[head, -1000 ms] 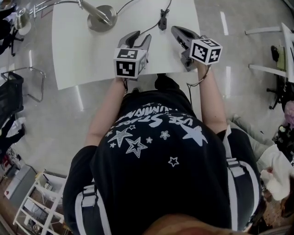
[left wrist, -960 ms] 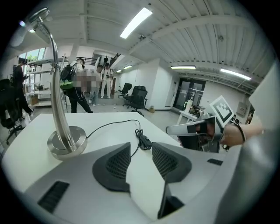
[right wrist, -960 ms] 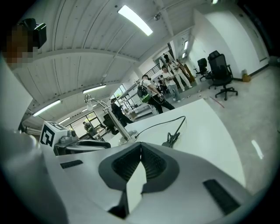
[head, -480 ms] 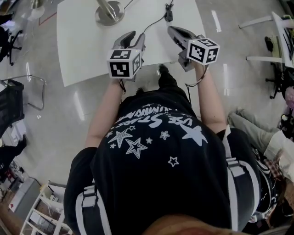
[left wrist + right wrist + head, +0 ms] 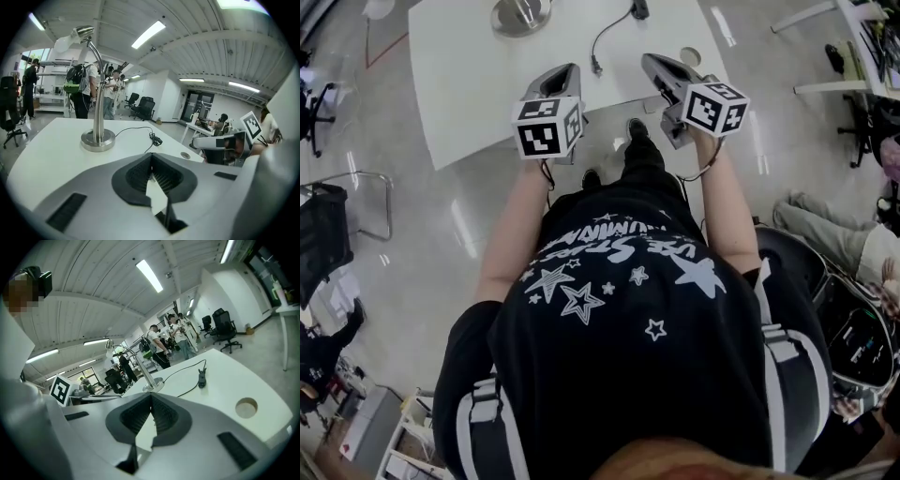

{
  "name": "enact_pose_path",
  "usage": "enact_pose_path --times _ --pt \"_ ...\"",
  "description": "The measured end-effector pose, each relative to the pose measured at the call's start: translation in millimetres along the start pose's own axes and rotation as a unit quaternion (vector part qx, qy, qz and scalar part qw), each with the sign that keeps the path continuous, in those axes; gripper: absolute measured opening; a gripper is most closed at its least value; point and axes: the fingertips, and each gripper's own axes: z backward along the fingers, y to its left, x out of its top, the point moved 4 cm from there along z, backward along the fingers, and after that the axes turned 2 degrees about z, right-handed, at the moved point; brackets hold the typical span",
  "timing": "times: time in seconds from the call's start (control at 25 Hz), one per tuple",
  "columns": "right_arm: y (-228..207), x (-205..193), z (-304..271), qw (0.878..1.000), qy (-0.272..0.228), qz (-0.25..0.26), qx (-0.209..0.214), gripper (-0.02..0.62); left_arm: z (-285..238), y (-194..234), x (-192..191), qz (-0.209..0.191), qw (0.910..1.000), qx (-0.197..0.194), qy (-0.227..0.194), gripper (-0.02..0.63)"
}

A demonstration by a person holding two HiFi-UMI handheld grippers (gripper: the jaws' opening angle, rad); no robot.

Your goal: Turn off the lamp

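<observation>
left tool (image 5: 563, 71): jaws just closing together, holding nothing | right tool (image 5: 650, 62): jaws pressing together, empty | lamp (image 5: 97, 138): standing apart on table (image 5: 459, 89), far side

1. Black short-sleeved T-shirt (image 5: 619, 384) printed with white stars and white lettering
2. Pale grey straps (image 5: 776, 394) with buckles over both shoulders
3. Left gripper (image 5: 566, 68) and right gripper (image 5: 648, 60): grey shells, dark ribbed pads (image 5: 137, 177)
4. Each carries a white marker cube (image 5: 548, 127) with black squares
</observation>
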Motion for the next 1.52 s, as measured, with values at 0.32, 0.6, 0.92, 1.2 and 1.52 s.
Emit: enact_pose_path --times 0.32,0.6,0.92,1.2,1.52 --pt "2.9 -8.5 34.5 1.0 -0.008 -0.005 -0.023 0.006 8.1 -16.0 -12.1 0.01 0.9998 -0.014 0.008 0.011" --pt "2.1 -16.8 56.0 1.0 -0.021 -0.015 -0.017 0.006 14.7 -33.8 -11.8 0.008 0.9999 -0.015 0.004 0.011" --pt "14.1 -45.4 103.5 1.0 -0.025 -0.015 -0.003 0.006 48.5 -68.3 -19.4 -0.003 0.9998 0.0 -0.018 0.011" --pt "48.0 -58.7 154.6 0.999 -0.029 0.013 0.008 0.006 101.3 -108.2 -27.5 -0.014 0.9988 0.004 -0.047 0.011" --pt "74.8 -72.1 200.8 0.998 -0.04 0.038 0.019 0.006 150.1 -145.9 -46.5 -0.019 0.997 0.009 -0.075 0.011"
